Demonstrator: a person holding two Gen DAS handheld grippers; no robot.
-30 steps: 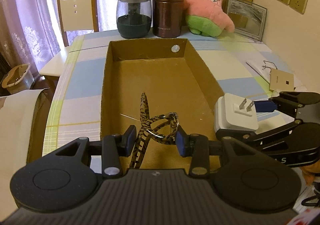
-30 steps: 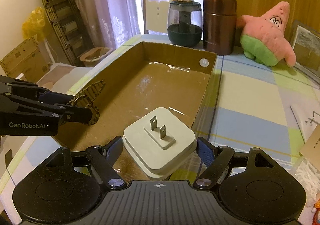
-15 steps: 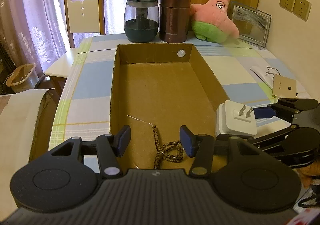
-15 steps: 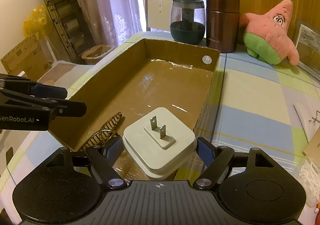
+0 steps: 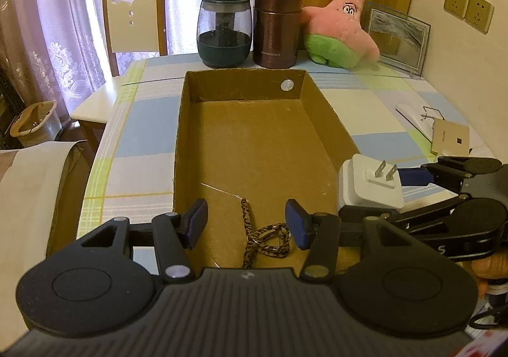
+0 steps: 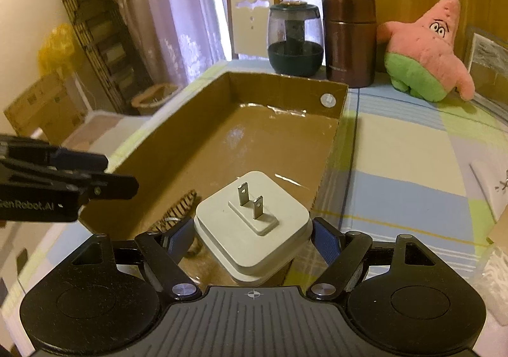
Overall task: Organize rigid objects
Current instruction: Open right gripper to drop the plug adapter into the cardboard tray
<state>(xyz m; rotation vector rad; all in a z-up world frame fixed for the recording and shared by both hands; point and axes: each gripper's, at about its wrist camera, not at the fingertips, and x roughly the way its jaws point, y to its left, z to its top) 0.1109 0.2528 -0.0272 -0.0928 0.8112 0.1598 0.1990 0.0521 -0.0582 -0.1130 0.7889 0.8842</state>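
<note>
An open cardboard box (image 5: pixel 244 73) lies lengthwise on the checked tablecloth. On its floor at the near end lies a leopard-patterned piece (image 5: pixel 266 239), perhaps folded glasses, also seen in the right wrist view as the leopard piece (image 6: pixel 181 208). My left gripper (image 5: pixel 246 217) hangs open just above it, nothing between its pads. My right gripper (image 6: pixel 254 236) is shut on a white plug adapter (image 6: pixel 250 223) with two metal prongs up, over the box's near right corner. The left wrist view shows that adapter (image 5: pixel 368 185) at the right wall.
At the table's far end stand a dark glass jar (image 5: pixel 223 36), a brown metal flask (image 5: pixel 276 27), a pink star plush (image 5: pixel 339 33) and a picture frame (image 5: pixel 397 36). A tan card (image 5: pixel 449 138) and papers lie right. A chair (image 5: pixel 133 20) stands behind.
The left gripper's jaws have parted and the leopard piece has dropped from them onto the box floor. The right gripper still grips the adapter in the same place.
</note>
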